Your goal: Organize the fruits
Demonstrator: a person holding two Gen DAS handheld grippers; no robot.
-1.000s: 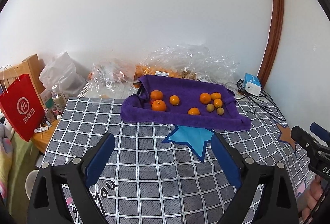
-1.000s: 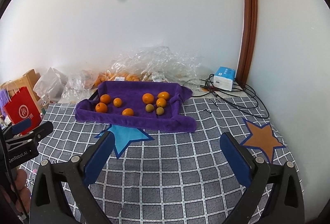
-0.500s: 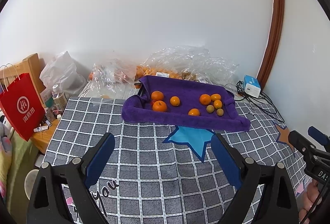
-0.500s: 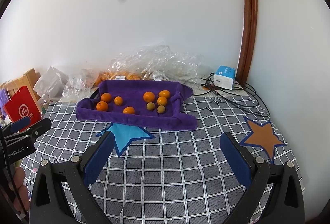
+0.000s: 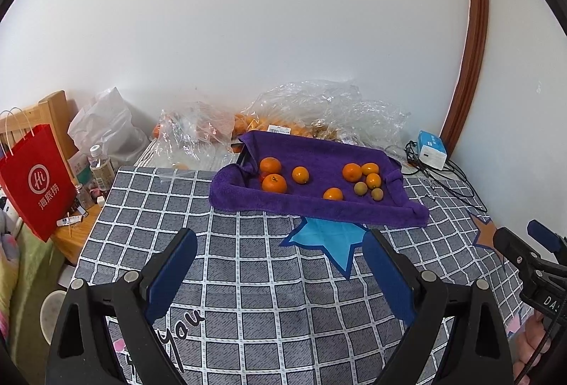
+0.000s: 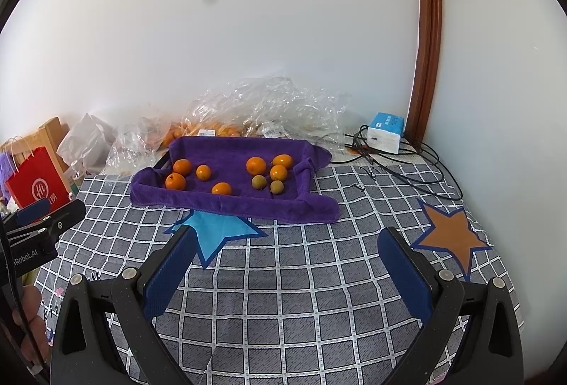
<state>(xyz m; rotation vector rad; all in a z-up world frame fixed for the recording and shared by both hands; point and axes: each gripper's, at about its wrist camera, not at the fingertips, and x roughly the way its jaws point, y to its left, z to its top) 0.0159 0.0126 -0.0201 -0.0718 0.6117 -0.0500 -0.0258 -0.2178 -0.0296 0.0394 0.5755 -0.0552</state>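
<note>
My left gripper (image 5: pixel 280 254) and right gripper (image 6: pixel 287 254) hung empty, jaws wide, above the checked cloth (image 6: pixel 319 278). Beyond lay the purple towel (image 6: pixel 230 204) holding the oranges (image 6: pixel 256 165); I judged a low, level, centred approach best.

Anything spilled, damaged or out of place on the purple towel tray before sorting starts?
Nothing spilled or damaged. The fruit is simply mixed: two small greenish-brown fruits lie among the oranges at the right end of the purple towel. Both the left gripper and right gripper are open and empty.
</note>
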